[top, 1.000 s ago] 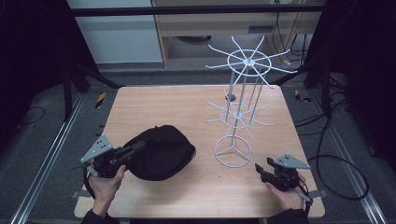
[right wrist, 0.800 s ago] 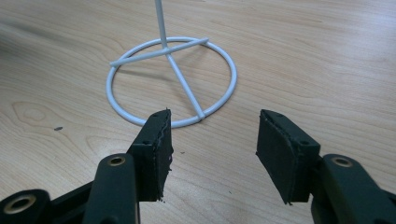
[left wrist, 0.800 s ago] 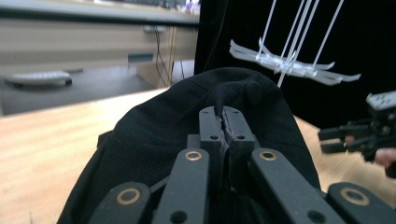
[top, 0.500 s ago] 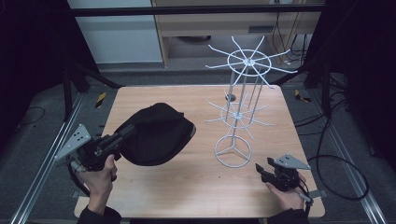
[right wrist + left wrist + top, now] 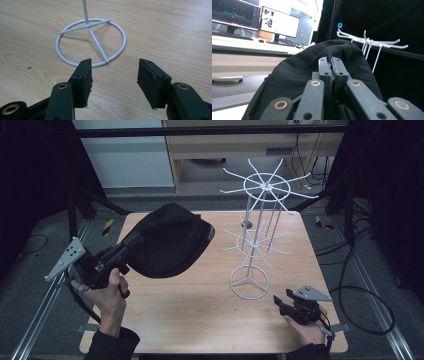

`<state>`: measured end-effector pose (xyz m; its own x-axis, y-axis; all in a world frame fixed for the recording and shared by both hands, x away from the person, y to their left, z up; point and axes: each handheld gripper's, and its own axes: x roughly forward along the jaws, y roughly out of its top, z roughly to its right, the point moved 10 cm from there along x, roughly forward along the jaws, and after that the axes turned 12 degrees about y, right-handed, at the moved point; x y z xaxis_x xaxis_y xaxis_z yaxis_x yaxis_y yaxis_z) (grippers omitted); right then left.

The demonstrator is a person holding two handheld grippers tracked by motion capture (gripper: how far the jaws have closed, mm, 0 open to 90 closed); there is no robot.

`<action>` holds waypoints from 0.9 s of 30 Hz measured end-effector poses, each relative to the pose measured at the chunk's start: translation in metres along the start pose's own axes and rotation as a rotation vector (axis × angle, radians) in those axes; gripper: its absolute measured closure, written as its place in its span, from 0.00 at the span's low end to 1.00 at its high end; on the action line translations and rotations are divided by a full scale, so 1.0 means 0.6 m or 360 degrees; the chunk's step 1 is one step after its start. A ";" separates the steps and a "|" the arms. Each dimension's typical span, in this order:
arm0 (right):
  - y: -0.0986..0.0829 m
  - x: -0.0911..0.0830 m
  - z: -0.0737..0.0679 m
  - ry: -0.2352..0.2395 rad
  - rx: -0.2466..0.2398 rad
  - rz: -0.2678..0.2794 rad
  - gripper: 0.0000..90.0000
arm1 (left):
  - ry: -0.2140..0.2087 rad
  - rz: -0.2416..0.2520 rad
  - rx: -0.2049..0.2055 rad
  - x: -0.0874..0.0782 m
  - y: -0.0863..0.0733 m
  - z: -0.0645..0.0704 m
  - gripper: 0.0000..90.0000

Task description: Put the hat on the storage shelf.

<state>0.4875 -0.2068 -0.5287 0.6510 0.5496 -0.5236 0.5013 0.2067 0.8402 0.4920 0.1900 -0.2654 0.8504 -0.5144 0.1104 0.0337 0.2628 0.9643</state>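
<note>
Black cap [image 5: 170, 240] lifted off table's left side, pinched by left gripper [image 5: 331, 65] | right gripper [image 5: 113, 75] spread, idle near wire rack [image 5: 260, 227] base | risk: thin fabric pinch may slip; cap could snag prongs.

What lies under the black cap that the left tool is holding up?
Under the black cap, lifted by the left tool, the high view shows the wooden table. The strip of tabletop directly beneath the cap is covered, so anything lying there cannot be seen.
</note>
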 end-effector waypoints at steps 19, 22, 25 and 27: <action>-0.001 0.002 0.002 -0.0006 -0.0015 -0.0003 0.50 | -0.0015 0.0236 -0.0147 0.002 0.083 0.007 0.97; -0.001 0.003 0.002 -0.0005 -0.0017 -0.0004 0.50 | -0.0018 0.0263 -0.0152 0.004 0.094 0.012 0.97; -0.001 0.003 0.002 -0.0006 -0.0015 -0.0004 0.50 | -0.0030 0.0293 -0.0150 0.008 0.108 0.021 0.97; -0.001 0.003 0.002 -0.0007 -0.0018 -0.0004 0.50 | -0.0043 0.0303 -0.0150 0.009 0.116 0.027 0.97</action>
<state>0.4891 -0.2072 -0.5304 0.6522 0.5456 -0.5263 0.4964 0.2173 0.8405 0.4907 0.1923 -0.1941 0.8317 -0.4696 0.2964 -0.0764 0.4319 0.8987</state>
